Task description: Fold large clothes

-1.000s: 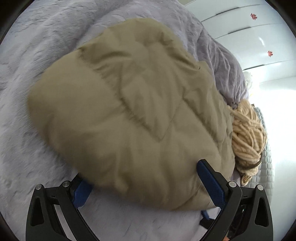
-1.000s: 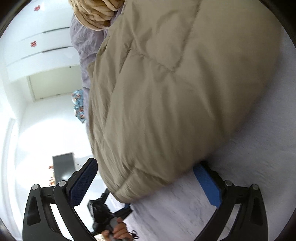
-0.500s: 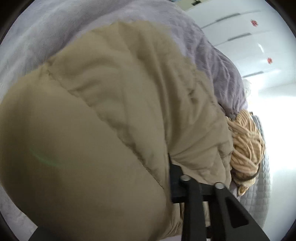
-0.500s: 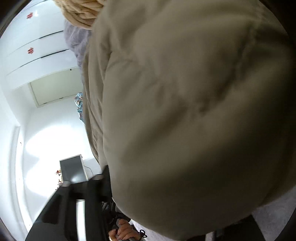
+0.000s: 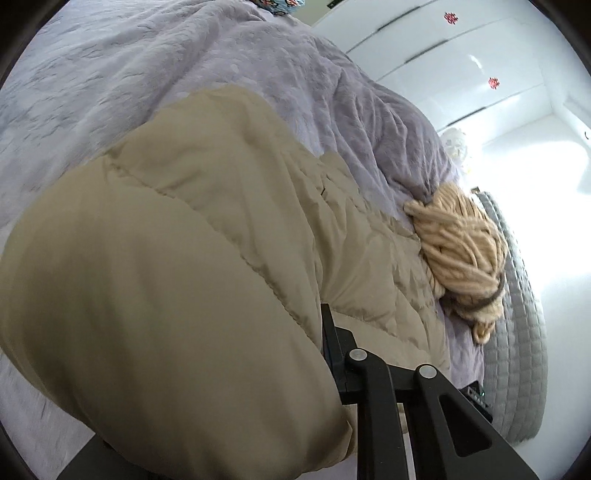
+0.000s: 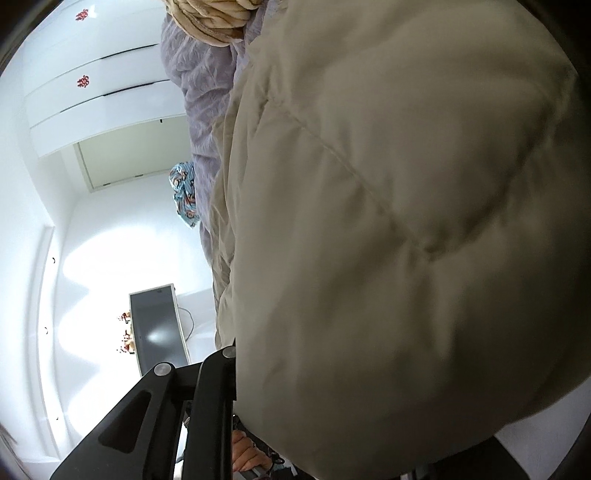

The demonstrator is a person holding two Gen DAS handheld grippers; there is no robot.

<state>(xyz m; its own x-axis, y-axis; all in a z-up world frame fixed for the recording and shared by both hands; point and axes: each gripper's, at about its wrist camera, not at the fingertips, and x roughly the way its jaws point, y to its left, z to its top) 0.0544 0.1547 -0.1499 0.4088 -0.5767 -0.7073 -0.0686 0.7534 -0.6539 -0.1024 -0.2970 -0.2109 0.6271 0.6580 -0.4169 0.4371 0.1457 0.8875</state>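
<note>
A puffy beige quilted jacket [image 5: 192, 266] lies on a lilac bedspread [image 5: 155, 62] and fills most of both views [image 6: 388, 240]. My left gripper [image 5: 295, 369] is shut on the jacket's near edge; one black finger [image 5: 332, 354] shows at the right and the other is buried under the fabric. My right gripper [image 6: 295, 406] is shut on the jacket's other near edge; its left finger [image 6: 218, 373] shows and the right one is hidden by the bulging fabric.
A cream chunky-knit garment [image 5: 461, 251] lies on the bed just past the jacket, also at the top of the right wrist view [image 6: 210, 18]. A grey quilted blanket [image 5: 517, 332] hangs at the bed's edge. White wardrobes [image 6: 92, 92] and a dark screen [image 6: 159, 328] stand beyond.
Both grippers were open around the jacket's near edge a second ago. They have closed on it and lifted it, so the fabric bulges up close to both cameras.
</note>
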